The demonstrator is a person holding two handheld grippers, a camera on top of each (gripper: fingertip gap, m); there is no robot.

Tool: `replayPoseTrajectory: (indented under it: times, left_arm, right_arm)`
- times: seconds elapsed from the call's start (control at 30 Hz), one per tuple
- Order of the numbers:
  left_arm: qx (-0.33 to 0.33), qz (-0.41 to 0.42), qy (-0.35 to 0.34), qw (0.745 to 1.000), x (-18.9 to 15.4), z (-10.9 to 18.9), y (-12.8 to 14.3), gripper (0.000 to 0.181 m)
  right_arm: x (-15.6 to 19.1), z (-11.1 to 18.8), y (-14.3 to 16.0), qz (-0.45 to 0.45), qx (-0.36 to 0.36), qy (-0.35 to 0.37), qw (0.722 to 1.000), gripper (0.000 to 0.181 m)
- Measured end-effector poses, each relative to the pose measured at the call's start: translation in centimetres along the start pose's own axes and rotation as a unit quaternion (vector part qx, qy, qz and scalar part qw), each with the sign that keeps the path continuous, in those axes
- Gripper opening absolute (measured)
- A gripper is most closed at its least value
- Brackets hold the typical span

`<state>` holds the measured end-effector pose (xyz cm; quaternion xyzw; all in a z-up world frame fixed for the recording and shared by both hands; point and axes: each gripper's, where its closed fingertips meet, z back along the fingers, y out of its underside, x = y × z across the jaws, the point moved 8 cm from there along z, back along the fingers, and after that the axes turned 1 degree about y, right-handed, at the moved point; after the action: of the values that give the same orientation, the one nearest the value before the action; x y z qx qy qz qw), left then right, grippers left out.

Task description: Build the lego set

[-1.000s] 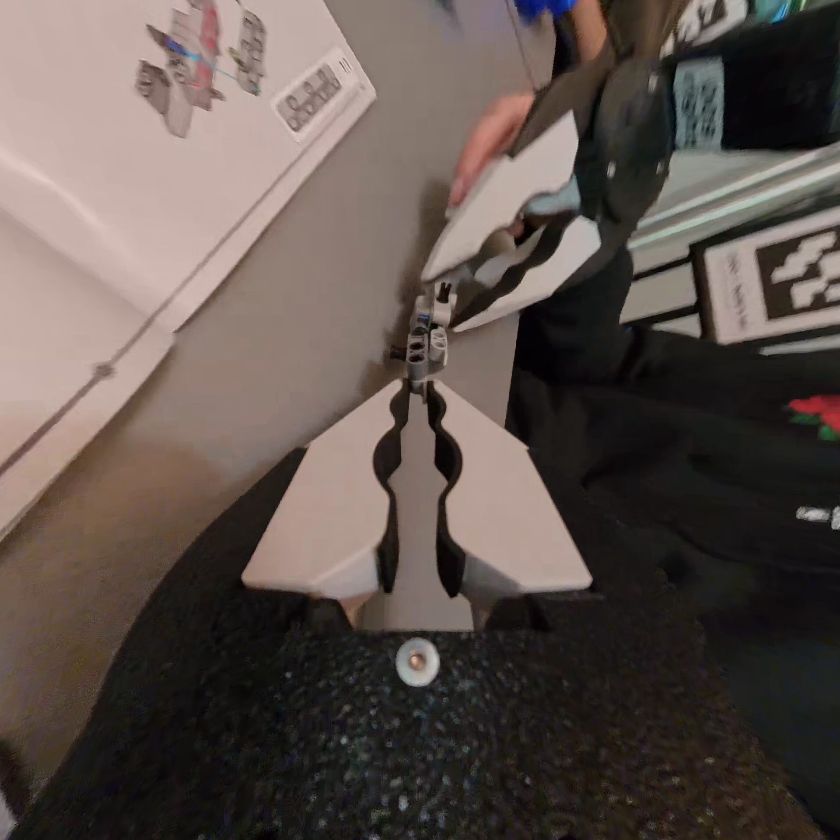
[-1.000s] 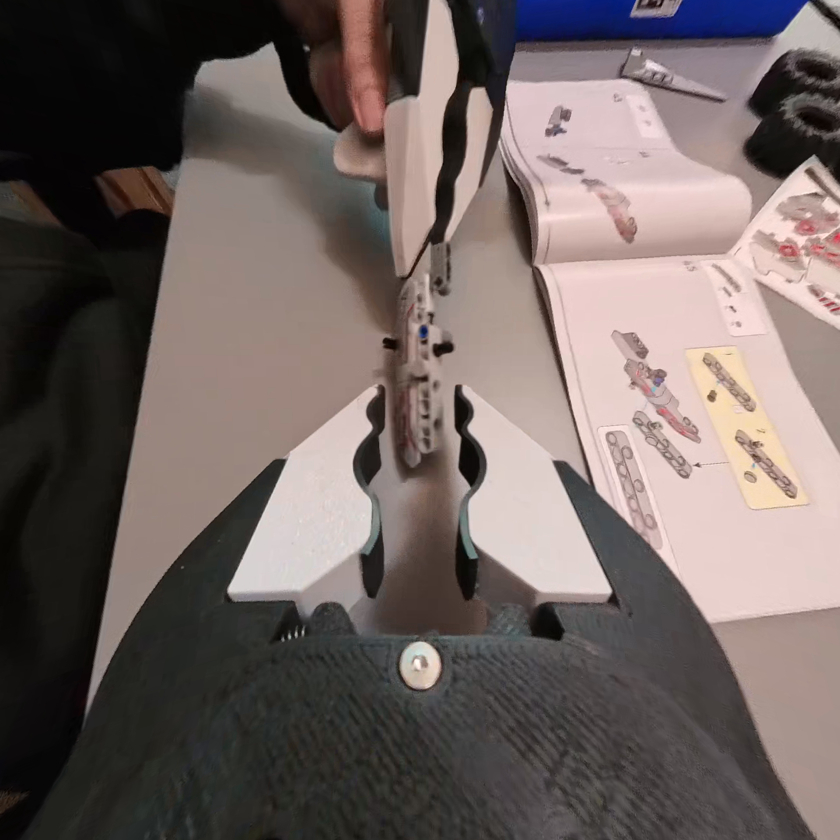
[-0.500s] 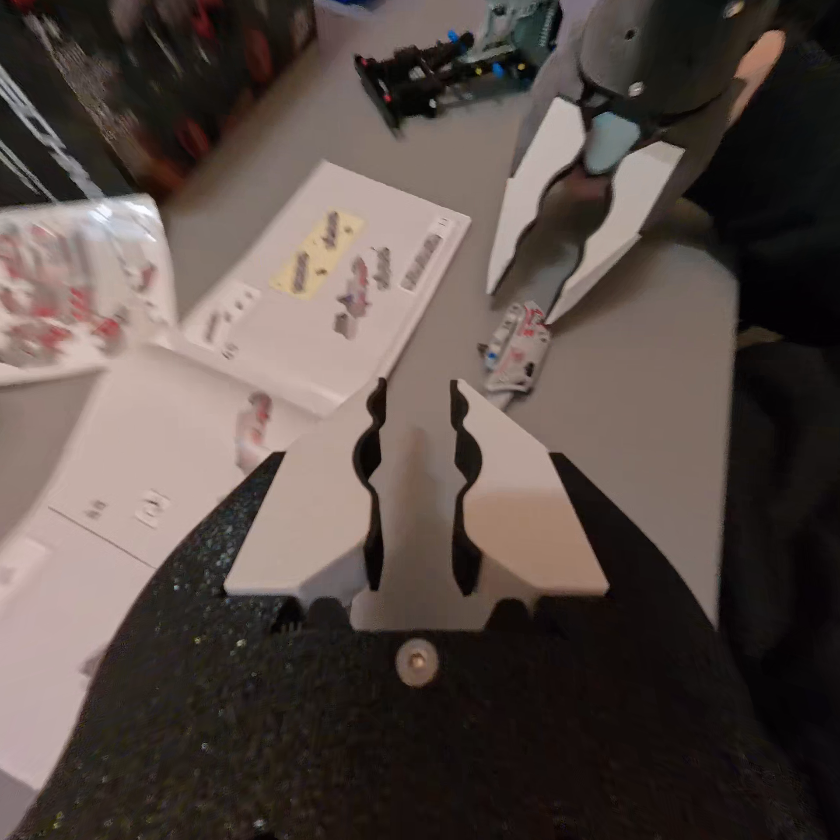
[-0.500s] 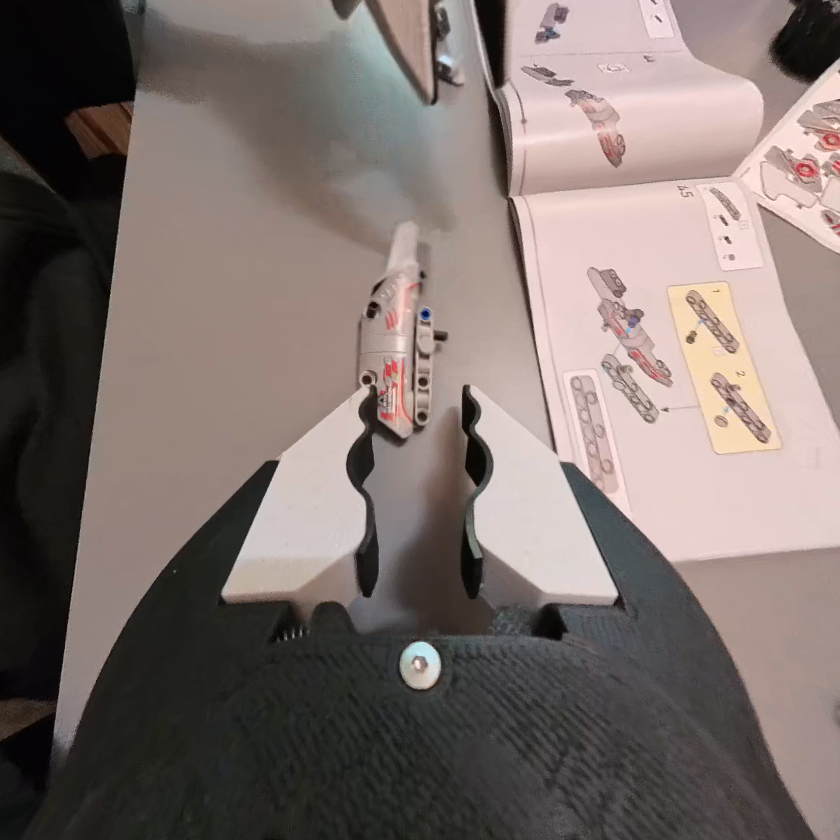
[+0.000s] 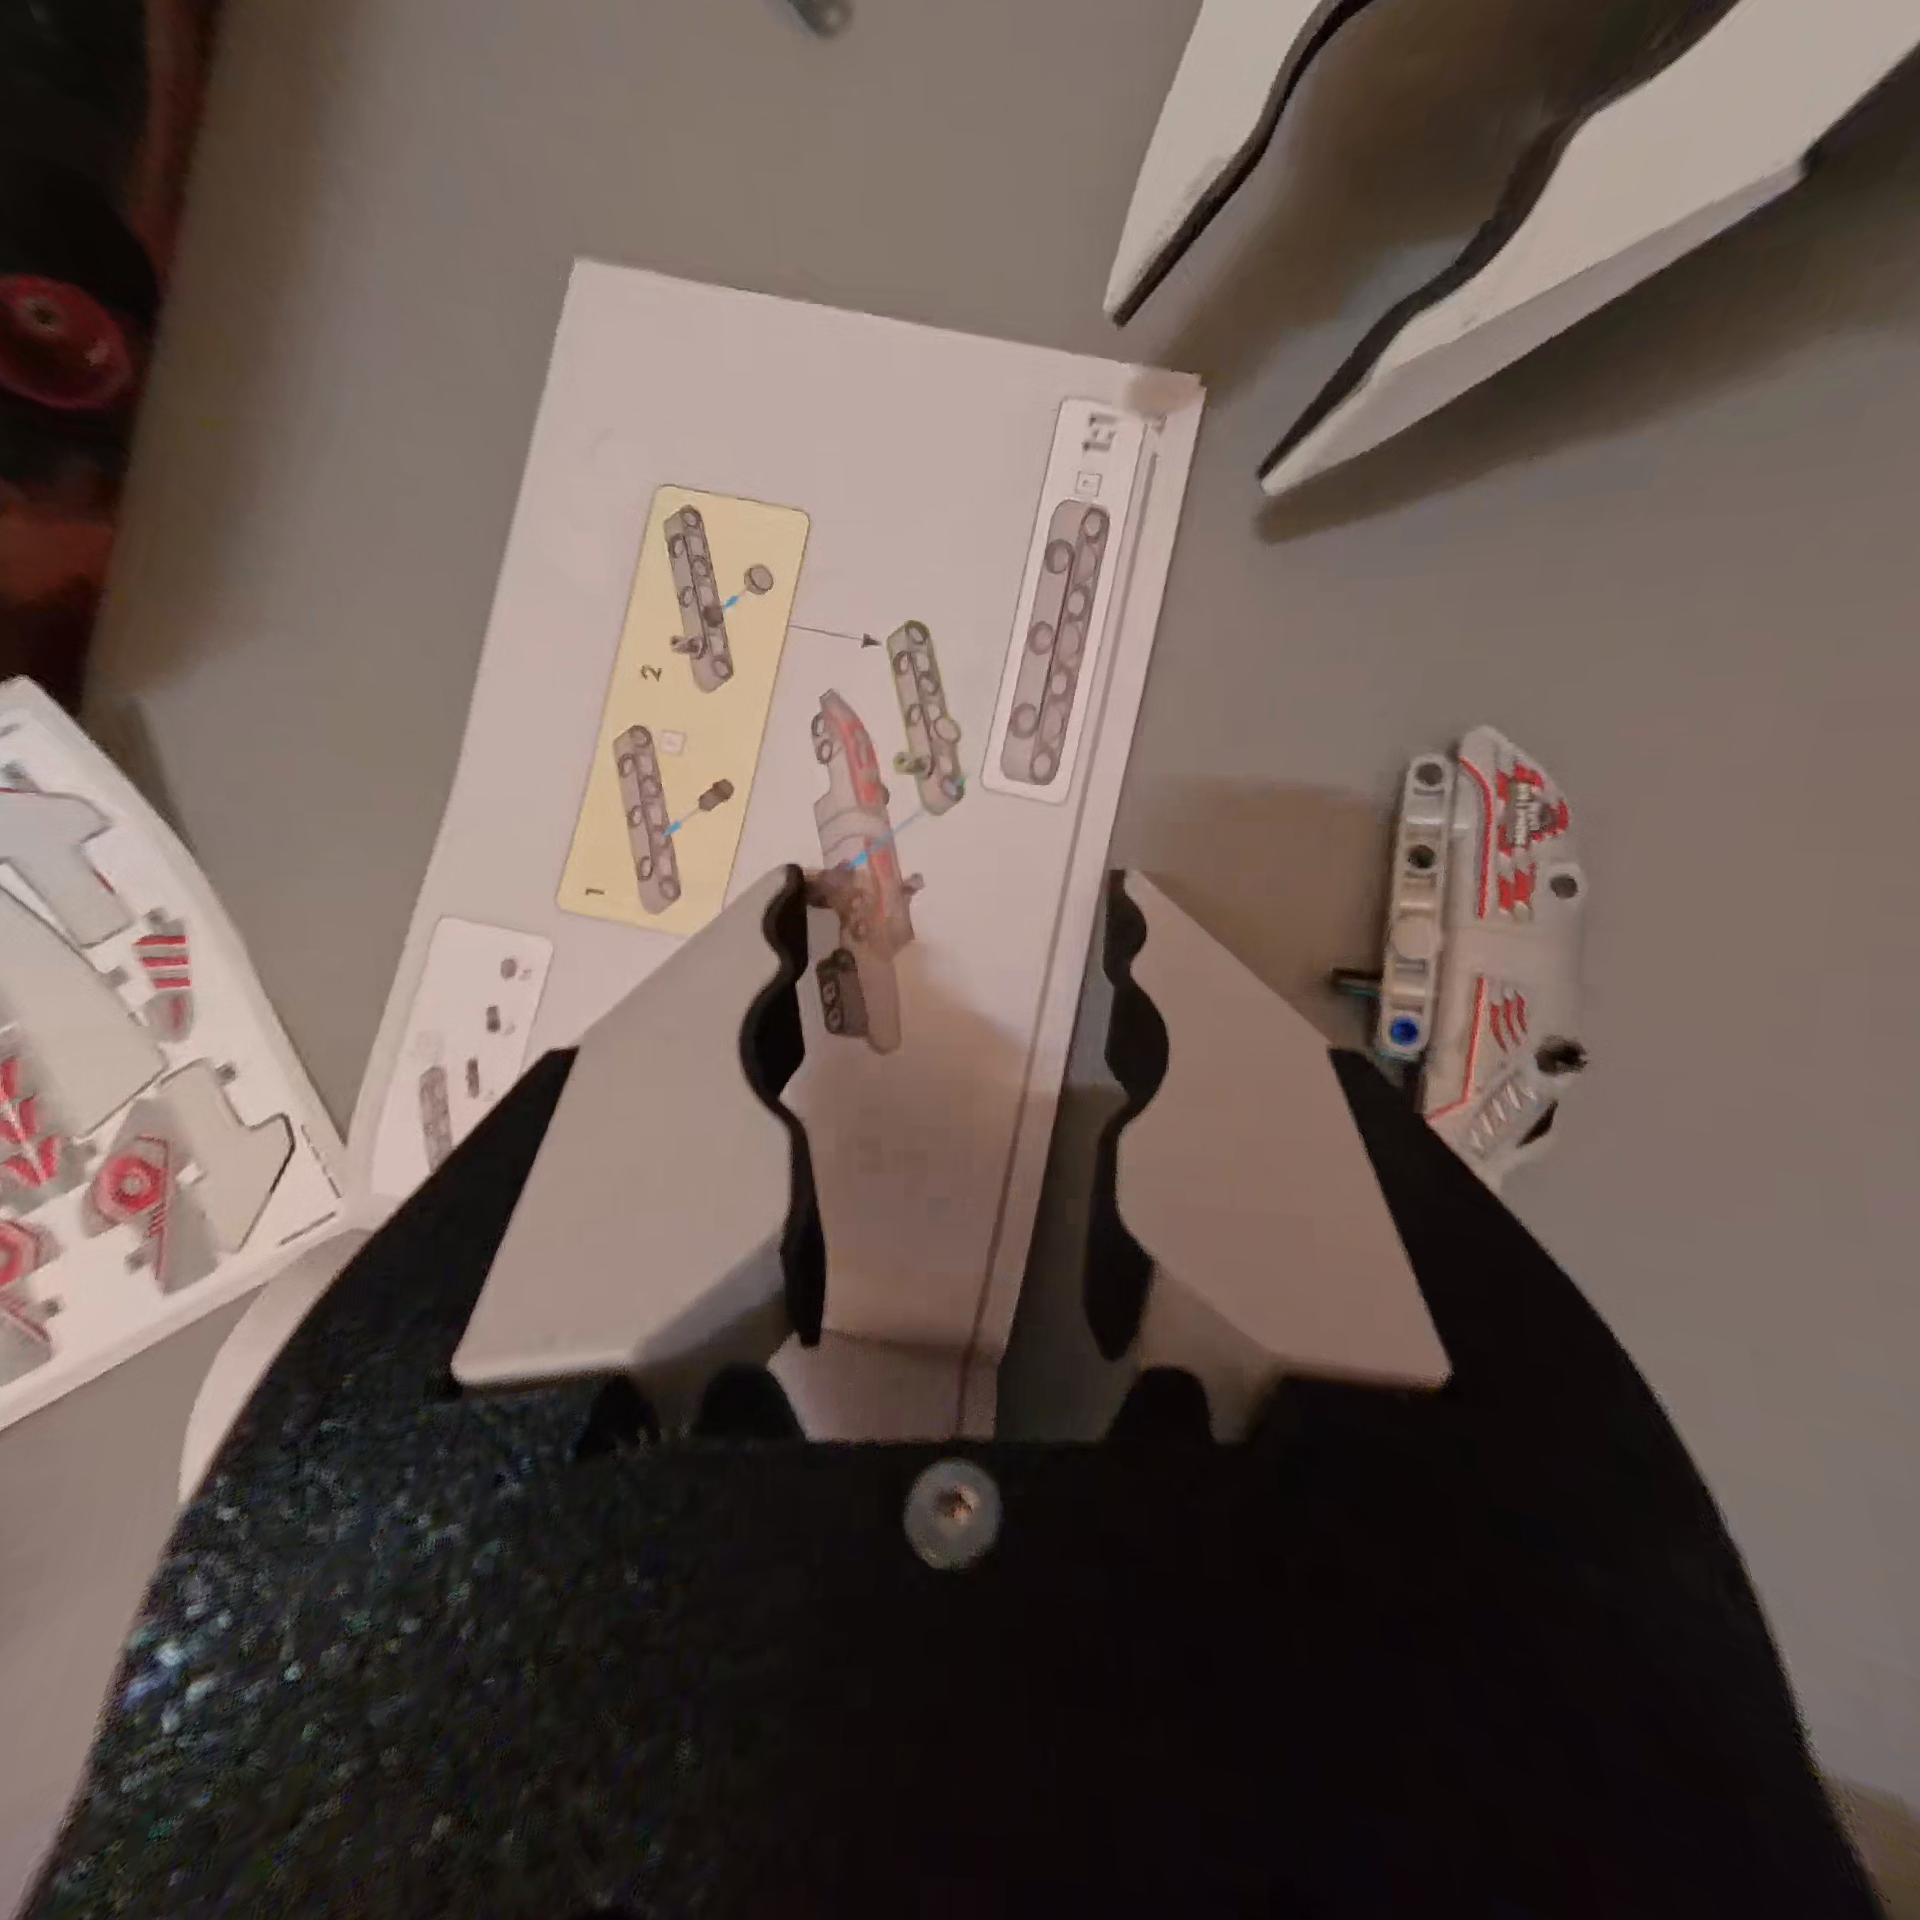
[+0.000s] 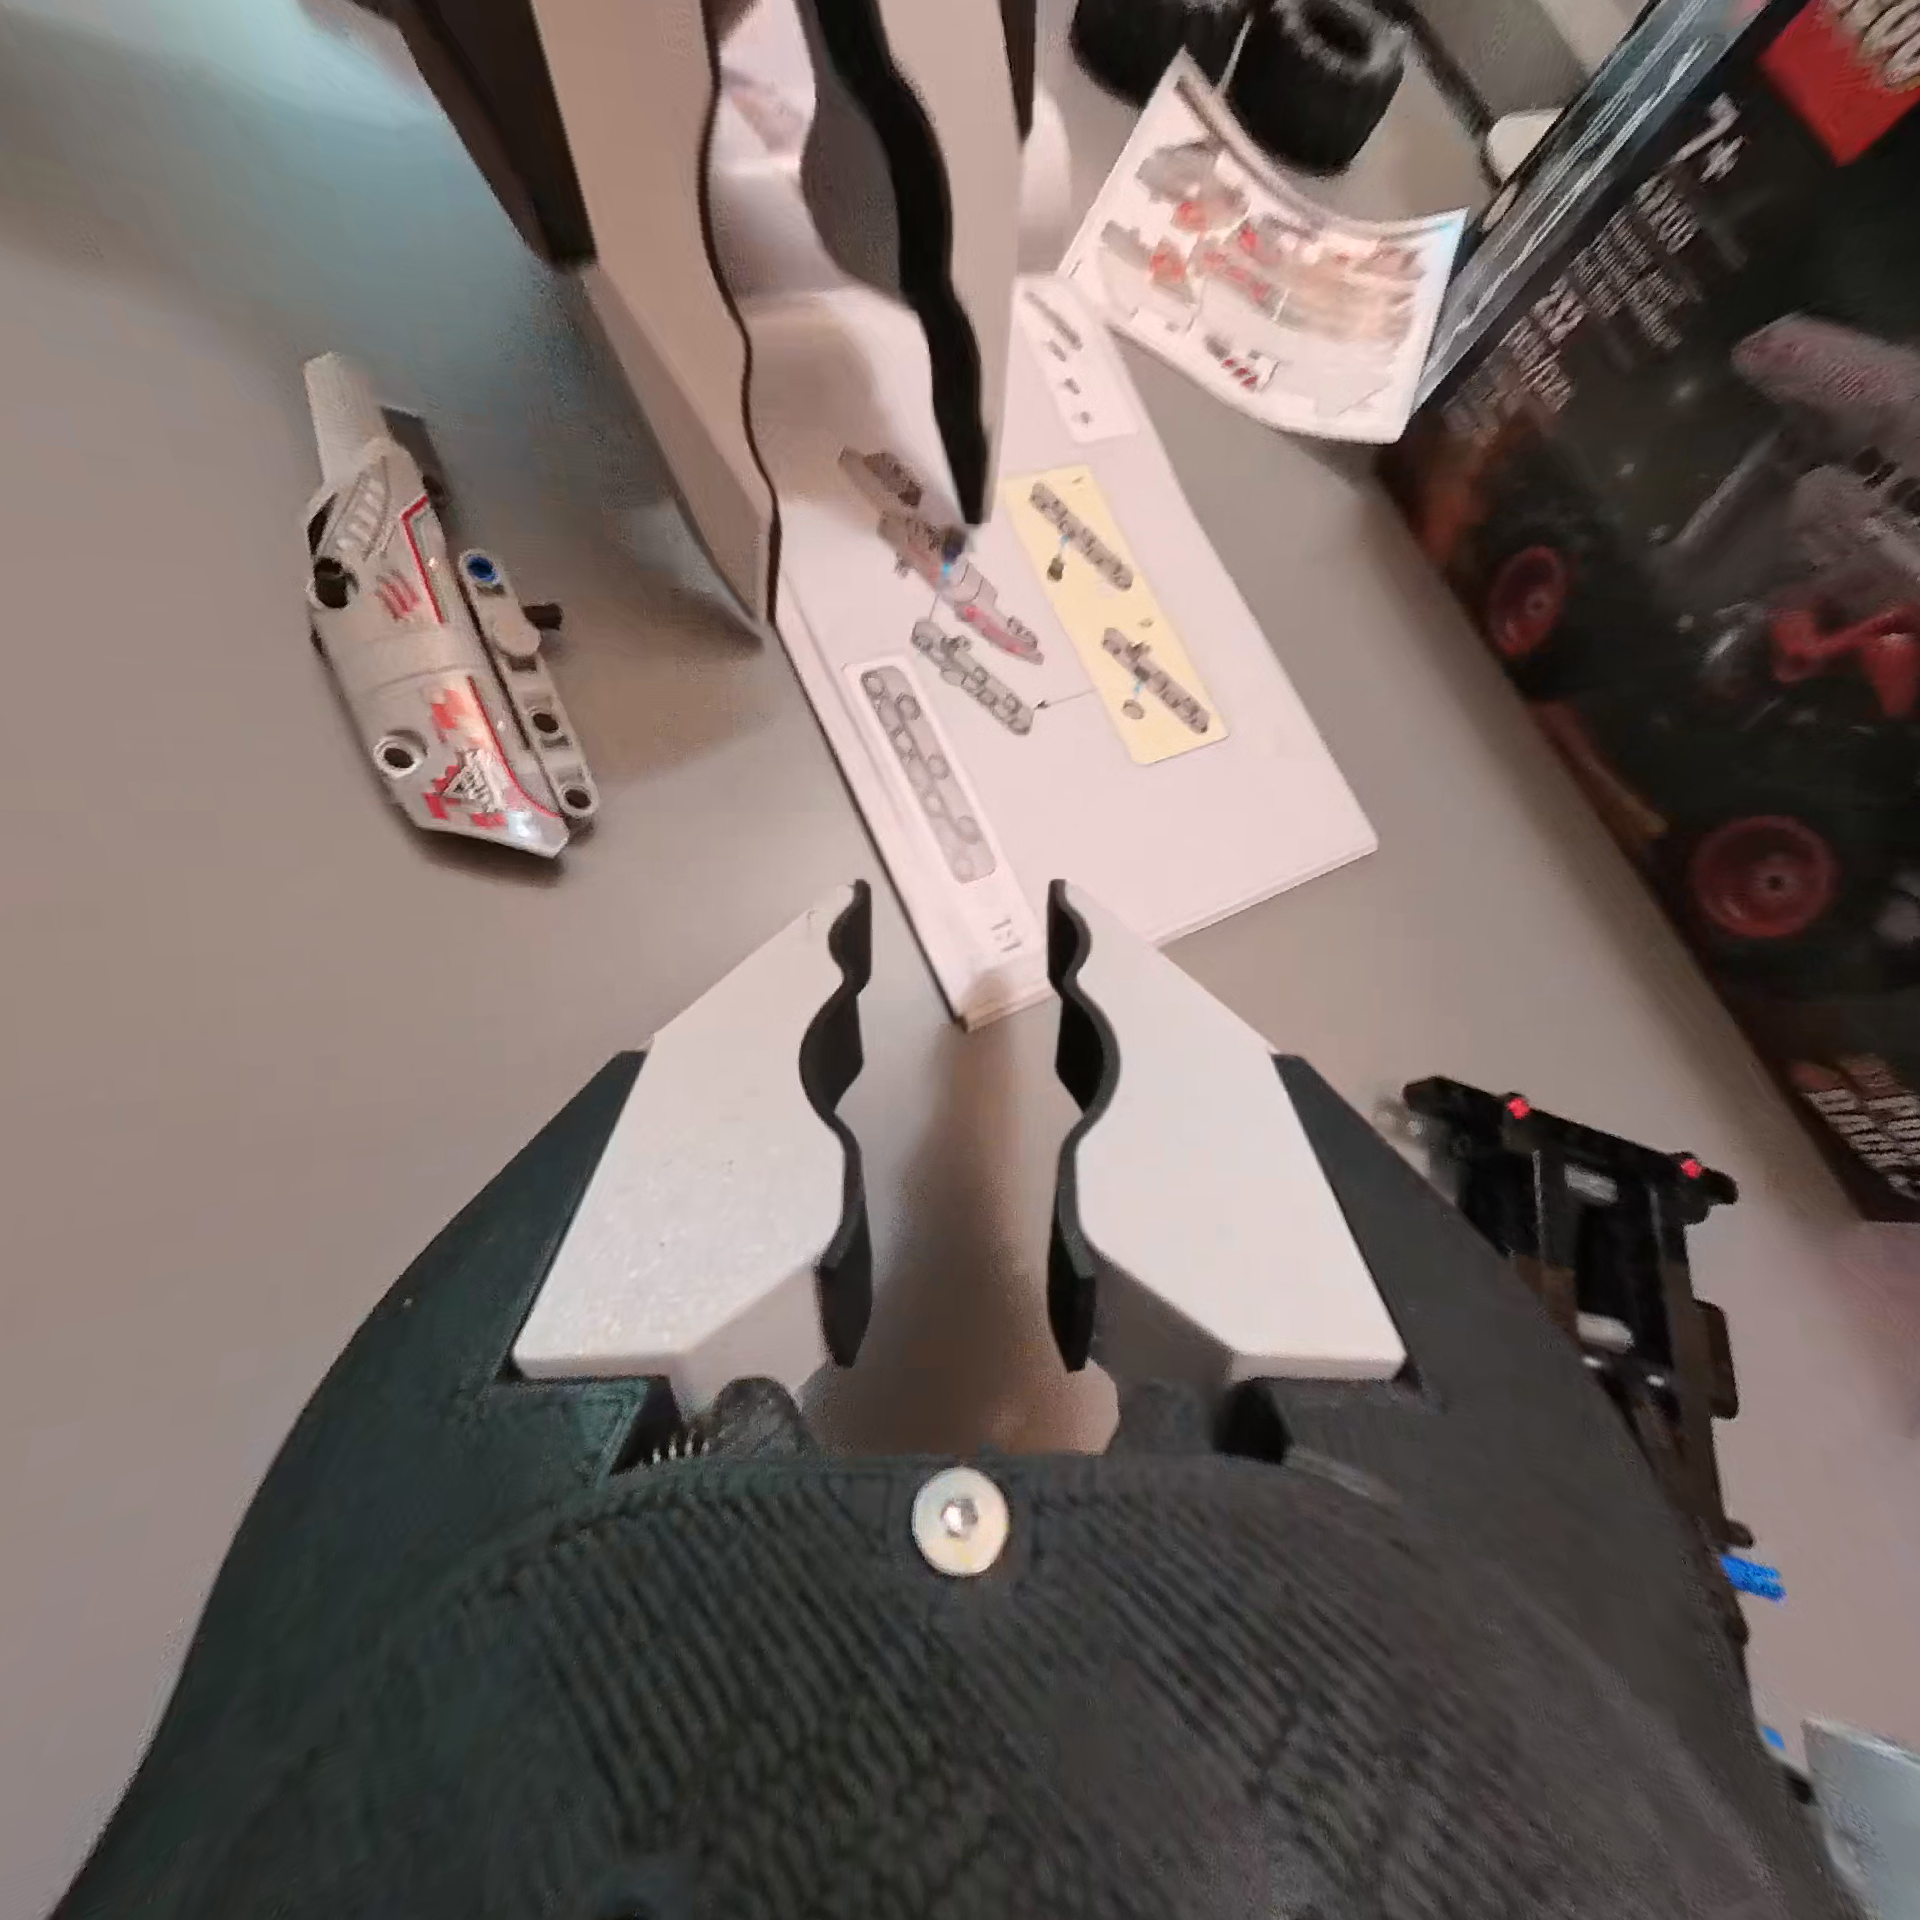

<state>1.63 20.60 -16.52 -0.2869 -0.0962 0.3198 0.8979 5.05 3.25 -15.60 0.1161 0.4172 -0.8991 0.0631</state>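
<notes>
A grey Lego panel assembly with red stickers and a blue pin lies flat on the grey table, in the left wrist view (image 5: 1475, 956) and the right wrist view (image 6: 436, 644). No gripper touches it. My left gripper (image 5: 956, 894) is open and empty, hovering over the open instruction booklet (image 5: 831, 582); it also shows from the front in the right wrist view (image 6: 873, 561). My right gripper (image 6: 956, 904) is open and empty, just short of the booklet's corner (image 6: 1143, 790), with the assembly off to its left. It shows at the top right of the left wrist view (image 5: 1195, 400).
A sticker sheet (image 6: 1268, 281) lies beyond the booklet, also in the left wrist view (image 5: 104, 1039). The dark set box (image 6: 1714, 520) stands at the right. A black chassis build (image 6: 1590, 1247) sits close to my right gripper. Black tyres (image 6: 1320, 73) lie at the far end. Spacing between my two grippers at the tips: around 9 cm.
The assembly, held by my left gripper a second ago, now lies on the table. Both grippers have let go and swung away from it; the left one has moved over the booklet.
</notes>
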Motion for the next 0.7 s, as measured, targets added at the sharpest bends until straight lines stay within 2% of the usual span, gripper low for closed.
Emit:
replayPoseTrajectory:
  times: [0.07,0.2,0.33,0.57,0.7]
  left_arm:
    - [0.011,-0.009,0.005,1.0,0.2,0.0,0.2,0.053]
    - [0.03,-0.017,0.003,0.999,0.1,0.5,0.7,0.047]
    - [0.021,-0.019,0.029,0.999,-0.5,1.0,1.2,0.028]
    - [0.023,0.013,0.035,0.999,-0.2,1.9,2.2,0.023]
    - [0.019,0.039,0.001,0.999,0.9,2.6,2.5,0.017]
  right_arm:
    - [-0.4,-0.2,-0.2,-0.008,-0.01,0.019,1.0,0.022]
    - [-1.2,-0.7,0.2,-0.02,-0.008,0.048,0.999,0.019]
    - [-1.6,-1.3,0.3,-0.023,0.002,0.044,0.999,0.019]
    - [-2.1,-1.9,-0.3,-0.01,0.009,0.002,1.0,0.026]
    - [-2.0,-2.3,-1.3,0.013,0.005,-0.025,1.0,0.031]
